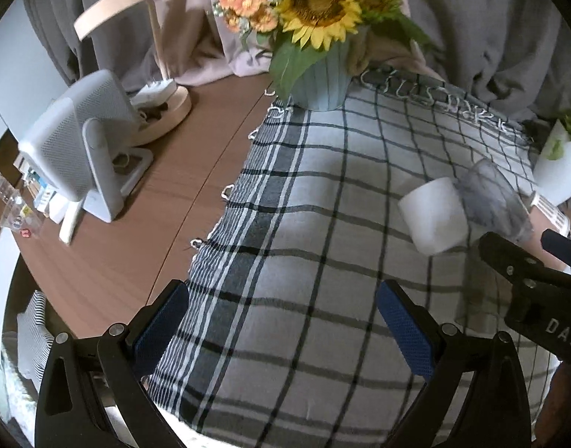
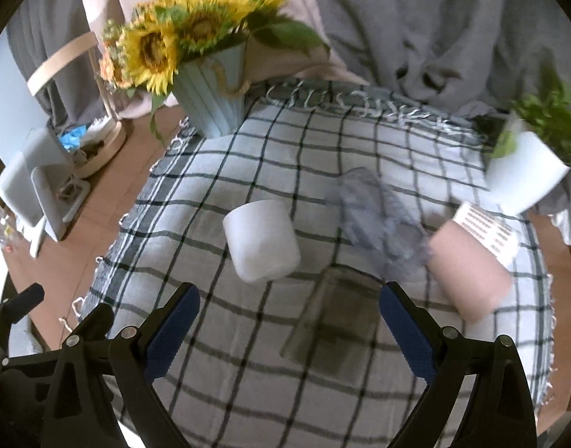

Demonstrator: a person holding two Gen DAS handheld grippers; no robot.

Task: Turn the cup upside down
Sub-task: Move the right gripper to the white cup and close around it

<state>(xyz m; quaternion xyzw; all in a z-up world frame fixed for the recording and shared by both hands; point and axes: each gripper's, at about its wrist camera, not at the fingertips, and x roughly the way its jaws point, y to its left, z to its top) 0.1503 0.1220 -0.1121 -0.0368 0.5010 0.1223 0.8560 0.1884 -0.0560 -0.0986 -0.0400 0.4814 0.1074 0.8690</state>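
Observation:
Several cups stand on the checked cloth [image 2: 248,392]. A white cup [image 2: 261,240] stands upside down in the middle; it also shows in the left wrist view [image 1: 433,214]. A grey marbled cup [image 2: 378,224] stands beside it, also seen in the left wrist view [image 1: 494,201]. A pink cup [image 2: 468,268] is at the right. A clear smoky glass [image 2: 334,328] stands just ahead of my right gripper [image 2: 289,328], which is open and empty. My left gripper [image 1: 281,321] is open and empty over the cloth's left part, well short of the cups.
A blue vase of sunflowers [image 2: 210,100] stands at the cloth's far left corner. A white pot with a green plant [image 2: 524,171] is at the far right. A white fan [image 1: 80,149] and a wooden lamp base [image 1: 165,112] stand on the brown table [image 1: 136,242].

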